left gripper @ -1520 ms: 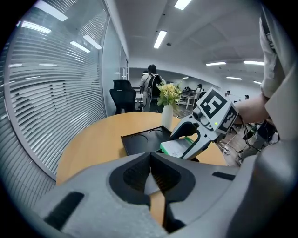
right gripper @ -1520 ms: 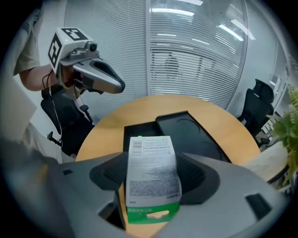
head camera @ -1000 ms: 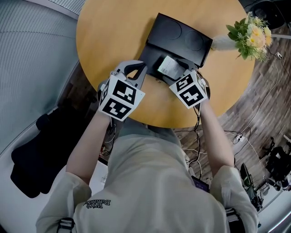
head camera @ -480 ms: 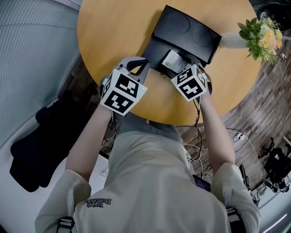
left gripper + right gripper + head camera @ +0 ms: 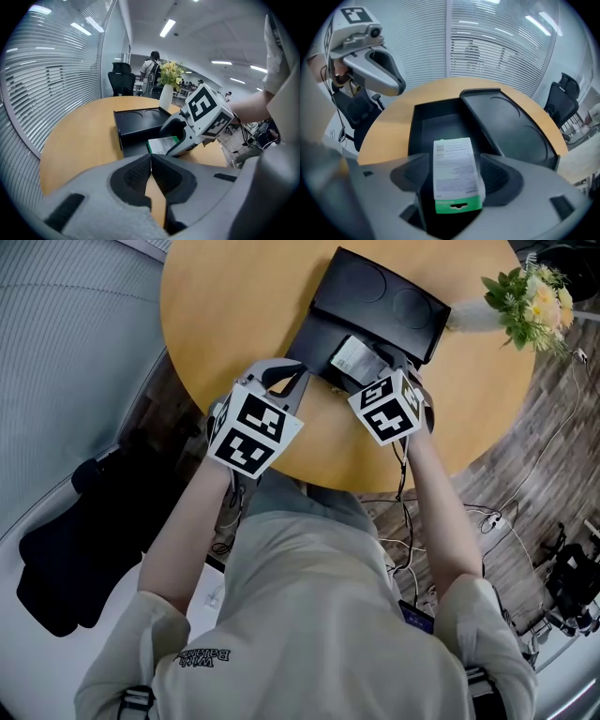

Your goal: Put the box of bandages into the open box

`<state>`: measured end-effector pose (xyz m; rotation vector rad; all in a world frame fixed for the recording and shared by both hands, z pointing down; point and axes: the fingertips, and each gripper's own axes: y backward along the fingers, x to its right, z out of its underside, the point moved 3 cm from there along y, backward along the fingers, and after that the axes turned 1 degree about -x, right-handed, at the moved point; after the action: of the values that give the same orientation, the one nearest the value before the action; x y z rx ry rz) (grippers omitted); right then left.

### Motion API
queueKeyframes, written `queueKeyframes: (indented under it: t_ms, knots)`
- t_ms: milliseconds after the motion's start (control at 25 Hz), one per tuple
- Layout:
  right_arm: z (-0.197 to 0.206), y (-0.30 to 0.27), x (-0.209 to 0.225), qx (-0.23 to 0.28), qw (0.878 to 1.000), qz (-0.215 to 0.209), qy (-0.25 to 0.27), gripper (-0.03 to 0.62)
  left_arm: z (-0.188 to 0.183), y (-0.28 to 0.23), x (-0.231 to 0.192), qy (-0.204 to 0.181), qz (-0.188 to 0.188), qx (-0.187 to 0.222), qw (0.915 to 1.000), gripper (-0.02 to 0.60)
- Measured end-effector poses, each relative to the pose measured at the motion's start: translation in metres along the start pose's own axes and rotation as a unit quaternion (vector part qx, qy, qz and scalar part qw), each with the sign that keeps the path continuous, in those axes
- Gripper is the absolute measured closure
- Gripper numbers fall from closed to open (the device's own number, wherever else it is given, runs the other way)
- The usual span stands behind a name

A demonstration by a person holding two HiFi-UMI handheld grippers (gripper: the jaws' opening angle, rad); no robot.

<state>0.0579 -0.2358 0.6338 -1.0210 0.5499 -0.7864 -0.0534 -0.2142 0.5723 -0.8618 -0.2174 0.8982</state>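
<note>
The left claw [image 5: 151,159] is found closed on nothing above the round wooden desk [image 5: 234,296]. In the black rectangular open box [image 5: 319,338], only a white-and-green cardboard box of bandages [image 5: 452,164] is seen, its print unreadable. It is gripped by the right claw [image 5: 457,174] at the near end, unchanged from half a second ago.

A: Your table [image 5: 234,315], upper left?
B: Smooth wood-look, satin. Your open box [image 5: 375,301]: matt black plastic. Your box of bandages [image 5: 454,173]: printed card.
A: Your left gripper [image 5: 151,161] pads [image 5: 133,176]?
B: Black, ribbed, matt.
</note>
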Motion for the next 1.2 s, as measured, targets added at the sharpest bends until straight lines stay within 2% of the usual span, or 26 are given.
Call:
queueKeyframes:
  t_ms: [280, 440, 640, 760, 920, 1200]
  knots:
    - [-0.022, 0.046, 0.014, 0.078, 0.993, 0.067, -0.059, 0.279, -0.02, 0.026, 0.001, -0.005, -0.021, 0.031, 0.9993, 0.558]
    - [-0.037, 0.079, 0.019, 0.139, 0.984, 0.081, -0.081, 0.281, -0.037, 0.039, 0.007, -0.023, -0.028, 0.044, 0.9984, 0.558]
    - [-0.047, 0.121, 0.02, 0.184, 0.973, 0.104, -0.089, 0.287, -0.06, 0.062, 0.018, -0.048, -0.039, 0.067, 0.9959, 0.558]
    - [-0.058, 0.152, 0.023, 0.228, 0.96, 0.118, -0.112, 0.31, -0.077, 0.078, 0.019, -0.058, -0.056, 0.088, 0.9929, 0.558]
    - [-0.067, 0.198, 0.033, 0.286, 0.936, 0.15, -0.138, 0.396, -0.104, 0.098, 0.025, -0.076, -0.076, 0.119, 0.987, 0.558]
    - [-0.071, 0.276, 0.036, 0.355, 0.903, 0.194, -0.143, 0.469, -0.148, 0.141, 0.045, -0.128, -0.1, 0.171, 0.9718, 0.558]
